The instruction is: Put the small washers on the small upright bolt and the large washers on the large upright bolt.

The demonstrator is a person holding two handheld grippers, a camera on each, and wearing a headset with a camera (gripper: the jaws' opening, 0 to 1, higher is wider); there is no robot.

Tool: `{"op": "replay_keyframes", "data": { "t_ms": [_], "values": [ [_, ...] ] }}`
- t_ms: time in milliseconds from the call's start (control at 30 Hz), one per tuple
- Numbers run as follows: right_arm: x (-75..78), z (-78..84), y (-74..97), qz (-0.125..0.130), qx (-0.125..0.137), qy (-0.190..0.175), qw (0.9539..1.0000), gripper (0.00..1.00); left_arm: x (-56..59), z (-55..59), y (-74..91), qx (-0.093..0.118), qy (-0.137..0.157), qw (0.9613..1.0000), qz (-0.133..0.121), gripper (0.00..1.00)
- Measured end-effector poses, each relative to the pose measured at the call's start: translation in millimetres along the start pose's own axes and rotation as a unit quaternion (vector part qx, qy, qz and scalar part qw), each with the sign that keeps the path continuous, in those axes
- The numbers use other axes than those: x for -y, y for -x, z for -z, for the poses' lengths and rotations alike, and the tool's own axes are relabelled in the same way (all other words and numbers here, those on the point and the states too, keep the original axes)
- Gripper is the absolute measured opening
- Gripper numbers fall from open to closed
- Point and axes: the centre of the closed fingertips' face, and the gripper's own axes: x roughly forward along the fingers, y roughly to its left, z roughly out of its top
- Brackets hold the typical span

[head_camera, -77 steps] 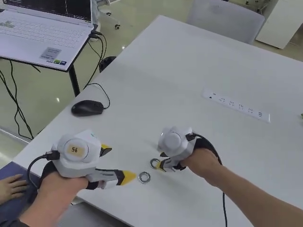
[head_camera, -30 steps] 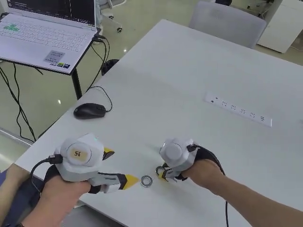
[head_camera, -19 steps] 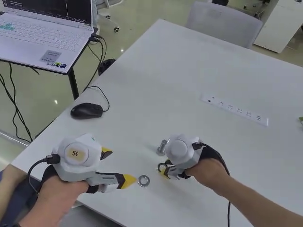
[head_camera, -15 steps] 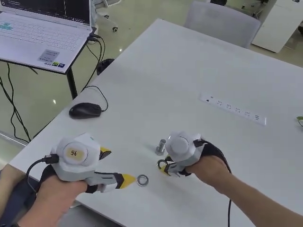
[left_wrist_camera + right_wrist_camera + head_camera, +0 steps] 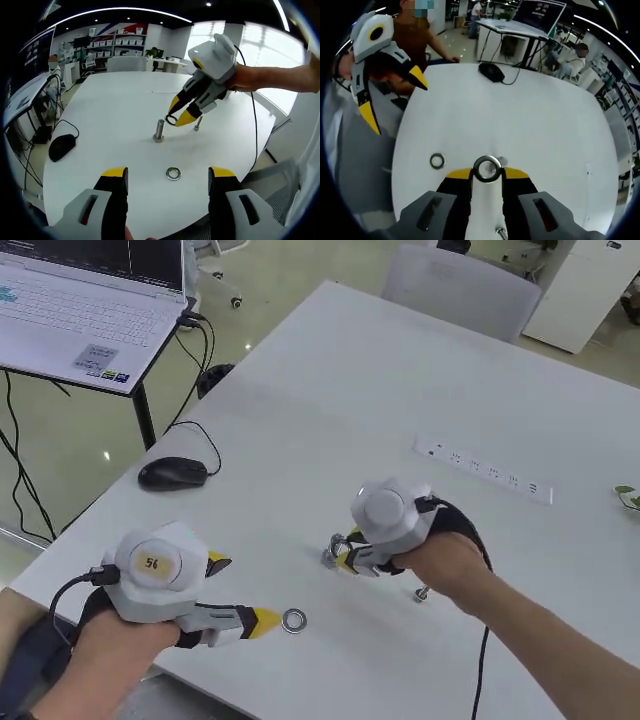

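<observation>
My right gripper (image 5: 345,552) is shut on a steel washer (image 5: 487,168), held flat between its yellow tips. In the left gripper view the right gripper (image 5: 183,114) hangs just right of the large upright bolt (image 5: 159,131), with the held washer (image 5: 171,120) near the bolt's top and apart from it. The small upright bolt (image 5: 197,124) stands behind it, beside the hand (image 5: 422,593). A second washer (image 5: 294,620) lies flat on the white table (image 5: 330,400). My left gripper (image 5: 243,590) stands open just left of that washer (image 5: 173,173).
A black mouse (image 5: 173,474) with its cable lies at the table's left edge. A white power strip (image 5: 483,470) lies to the far right. A laptop (image 5: 70,320) sits on a side stand beyond the left edge, and a grey chair (image 5: 455,290) stands at the far end.
My right gripper has lifted its washer off the table and carried it up to the large bolt. The left gripper and the loose washer have stayed put. The camera has shifted.
</observation>
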Motion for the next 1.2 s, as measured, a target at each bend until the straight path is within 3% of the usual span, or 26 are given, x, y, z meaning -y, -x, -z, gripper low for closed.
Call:
{"op": "replay_keyframes", "data": {
  "t_ms": [267,733,1200],
  "values": [
    [17.5,-6.0,-7.7,0.005,-0.002,-0.016,0.9999,0.23,0.3,-1.0,0.5,0.000,-0.002,1.0000,-0.001,0.65],
    [18.1,2.5,-25.7,-0.007,-0.024,-0.019,0.9995,0.23,-3.6,-1.0,1.3,0.001,0.002,1.0000,-0.004,0.65],
    [17.5,5.9,-31.1,-0.012,-0.030,-0.025,0.9992,0.23,-5.0,0.6,0.4,-0.002,0.005,1.0000,-0.004,0.65]
  ]
}}
